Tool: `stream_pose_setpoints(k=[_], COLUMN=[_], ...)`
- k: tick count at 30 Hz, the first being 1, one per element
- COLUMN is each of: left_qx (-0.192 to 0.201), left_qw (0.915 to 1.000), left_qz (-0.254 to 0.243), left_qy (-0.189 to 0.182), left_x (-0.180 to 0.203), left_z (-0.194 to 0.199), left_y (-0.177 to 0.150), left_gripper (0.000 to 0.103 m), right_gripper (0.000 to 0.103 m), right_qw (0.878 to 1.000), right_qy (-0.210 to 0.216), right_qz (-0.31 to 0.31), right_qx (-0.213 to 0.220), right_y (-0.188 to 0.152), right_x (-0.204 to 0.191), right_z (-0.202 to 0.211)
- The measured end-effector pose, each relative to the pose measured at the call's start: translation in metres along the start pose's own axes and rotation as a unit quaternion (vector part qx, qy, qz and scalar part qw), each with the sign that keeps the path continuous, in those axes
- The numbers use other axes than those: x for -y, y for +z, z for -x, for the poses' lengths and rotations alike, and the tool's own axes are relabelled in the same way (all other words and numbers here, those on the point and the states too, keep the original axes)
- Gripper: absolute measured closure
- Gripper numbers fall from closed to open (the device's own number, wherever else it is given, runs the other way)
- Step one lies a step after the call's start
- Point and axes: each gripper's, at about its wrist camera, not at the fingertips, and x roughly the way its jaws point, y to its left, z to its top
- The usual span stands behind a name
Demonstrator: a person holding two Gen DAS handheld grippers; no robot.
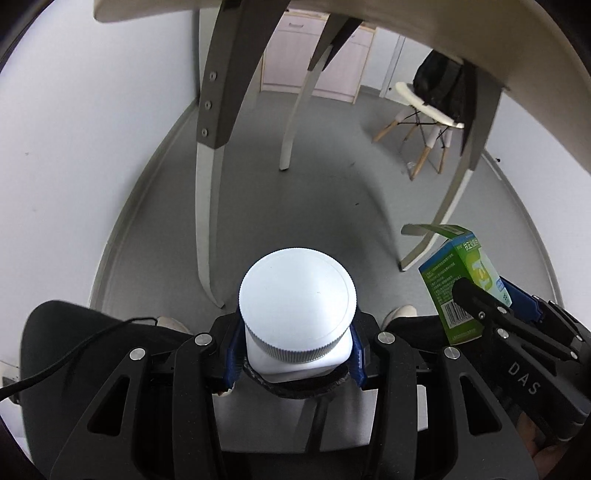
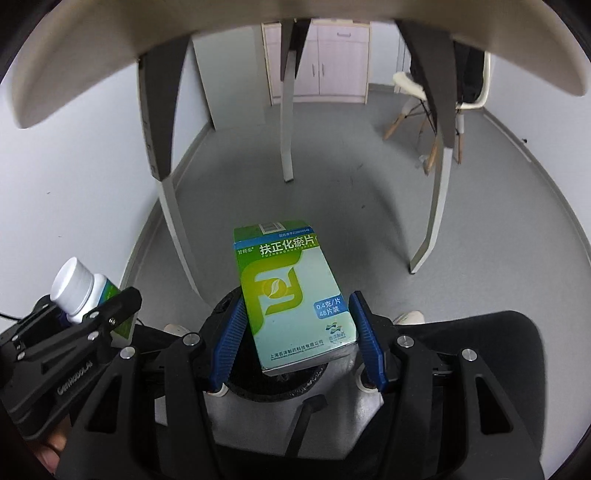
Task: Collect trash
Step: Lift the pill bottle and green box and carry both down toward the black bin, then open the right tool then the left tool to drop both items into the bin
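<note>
In the left wrist view, a white bottle point(image 1: 297, 314) with a ribbed white cap is clamped between the blue pads point(image 1: 232, 363) of the left gripper point(image 1: 295, 363), the jaws set narrow against its body. Directly below the jaws the dark rim of a bin point(image 1: 295, 387) is seen, partly hidden by the bottle. To the right of the jaws, the right gripper point(image 1: 491, 299) is seen carrying a green medicine box point(image 1: 458, 284) with its top flap open. Beyond the jaws, a table edge point(image 1: 443, 33) and its curved legs point(image 1: 207, 206) stand over grey floor; further off, a chair point(image 1: 424, 107) and a pale cabinet point(image 1: 317, 59) are visible.

In the right wrist view, the green medicine box point(image 2: 291, 295) is held between the blue pads point(image 2: 229, 339) of the right gripper point(image 2: 295, 339), the jaws at middling width. Under the box the bin point(image 2: 273, 387) mouth lies, largely covered by it. To the left of the jaws, the left gripper point(image 2: 92, 314) holds the white bottle point(image 2: 77, 288). A shoe point(image 2: 408, 317) shows just right of the jaws.
</note>
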Motion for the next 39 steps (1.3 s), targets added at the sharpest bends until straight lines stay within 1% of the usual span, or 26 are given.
stream_pose_setpoints(k=[3, 7, 10, 14, 18, 24, 26, 30, 33, 36, 38, 39], left_qx=[-0.006, -0.014, -0.025, -0.038, -0.044, -0.056, -0.06, -0.069, -0.079, -0.081, -0.082, -0.08], left_qw=[0.9999, 0.9997, 0.9992, 0.9983, 0.9978, 0.9969, 0.9965, 0.9943, 0.9932, 0.993, 0.9931, 0.9933], left_qz=[0.006, 0.014, 0.016, 0.025, 0.029, 0.022, 0.026, 0.033, 0.041, 0.045, 0.043, 0.041], left_qy=[0.006, 0.017, 0.026, 0.034, 0.04, 0.05, 0.053, 0.074, 0.075, 0.073, 0.073, 0.073], left_x=[-0.004, -0.012, -0.018, -0.03, -0.037, -0.044, -0.047, -0.055, -0.059, -0.062, -0.061, -0.059], left_z=[-0.015, -0.036, -0.051, -0.066, -0.077, -0.092, -0.096, -0.104, -0.109, -0.11, -0.11, -0.11], left_y=[0.006, 0.012, 0.016, 0.02, 0.025, 0.026, 0.026, 0.024, 0.022, 0.021, 0.021, 0.021], left_gripper=[0.06, 0.06, 0.06, 0.06, 0.06, 0.059, 0.059, 0.059, 0.059, 0.059, 0.059, 0.059], right_gripper=[0.049, 0.049, 0.049, 0.049, 0.049, 0.049, 0.049, 0.049, 0.048, 0.044, 0.032, 0.03], right_qw=[1.0, 0.999, 0.998, 0.996, 0.995, 0.993, 0.992, 0.99, 0.988, 0.988, 0.988, 0.988], right_qy=[0.0, 0.003, 0.002, 0.007, 0.003, -0.002, -0.004, -0.003, 0.002, 0.001, 0.005, 0.003], right_qz=[0.003, 0.001, 0.001, 0.001, 0.012, 0.029, 0.036, 0.038, 0.044, 0.051, 0.05, 0.05], right_qx=[-0.012, -0.051, -0.069, -0.084, -0.098, -0.118, -0.123, -0.139, -0.148, -0.145, -0.147, -0.145], right_y=[0.006, 0.009, 0.015, 0.022, 0.023, 0.02, 0.018, 0.016, 0.015, 0.016, 0.017, 0.018], right_x=[-0.002, -0.005, -0.01, -0.018, -0.028, -0.04, -0.043, -0.046, -0.051, -0.053, -0.053, -0.051], right_z=[-0.019, -0.055, -0.075, -0.096, -0.117, -0.138, -0.144, -0.154, -0.158, -0.159, -0.158, -0.158])
